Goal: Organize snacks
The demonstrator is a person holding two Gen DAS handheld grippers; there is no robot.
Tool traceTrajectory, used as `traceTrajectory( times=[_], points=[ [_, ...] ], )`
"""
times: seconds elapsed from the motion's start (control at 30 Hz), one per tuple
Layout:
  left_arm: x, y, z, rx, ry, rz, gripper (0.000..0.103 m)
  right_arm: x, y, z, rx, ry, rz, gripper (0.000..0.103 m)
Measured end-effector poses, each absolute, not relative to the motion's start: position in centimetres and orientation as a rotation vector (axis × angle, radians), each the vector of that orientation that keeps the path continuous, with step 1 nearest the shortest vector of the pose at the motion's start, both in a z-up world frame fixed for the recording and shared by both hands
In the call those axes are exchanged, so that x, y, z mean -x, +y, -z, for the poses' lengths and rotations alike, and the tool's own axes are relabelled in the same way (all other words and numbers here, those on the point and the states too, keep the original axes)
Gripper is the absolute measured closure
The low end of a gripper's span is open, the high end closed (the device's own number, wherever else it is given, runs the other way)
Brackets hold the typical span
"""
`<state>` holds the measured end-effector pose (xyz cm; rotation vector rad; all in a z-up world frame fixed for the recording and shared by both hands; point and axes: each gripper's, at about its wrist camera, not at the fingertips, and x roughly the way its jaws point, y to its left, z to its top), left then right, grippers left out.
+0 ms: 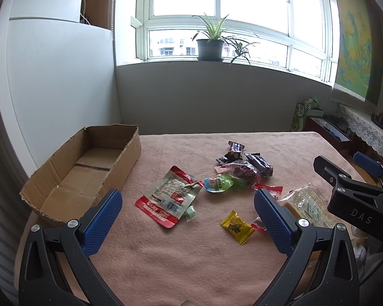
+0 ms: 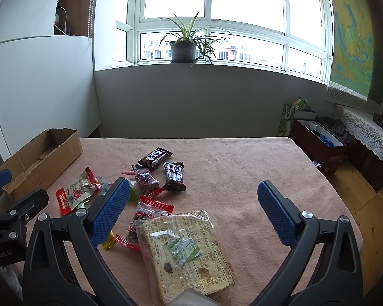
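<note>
Snacks lie scattered on a pink-clothed table (image 1: 191,262): a red-and-clear pouch (image 1: 168,196), a yellow candy (image 1: 236,227), a green jelly cup (image 1: 218,183), dark chocolate bars (image 1: 235,150) and a wrapped bread slice (image 2: 186,252). An open, empty cardboard box (image 1: 89,168) sits at the table's left. My left gripper (image 1: 189,204) is open above the pouch and the yellow candy, holding nothing. My right gripper (image 2: 191,199) is open over the bread slice, holding nothing; it also shows in the left wrist view (image 1: 344,178).
The table's far edge faces a grey wall below a window with a potted plant (image 1: 212,43). A dark red box (image 2: 321,145) and a lace-covered shelf (image 2: 367,132) stand on the floor side to the right. A white cabinet (image 1: 51,76) stands left.
</note>
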<state>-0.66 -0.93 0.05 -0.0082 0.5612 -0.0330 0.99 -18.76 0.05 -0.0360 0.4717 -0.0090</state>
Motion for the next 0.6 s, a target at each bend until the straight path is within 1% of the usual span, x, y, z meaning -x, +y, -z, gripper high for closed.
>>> traceTrajectory(
  times=[0.6],
  points=[
    [0.81, -1.32, 0.01, 0.002, 0.558, 0.045, 0.001, -1.15, -19.15, 0.23, 0.041, 0.49, 0.019, 0.001]
  ],
)
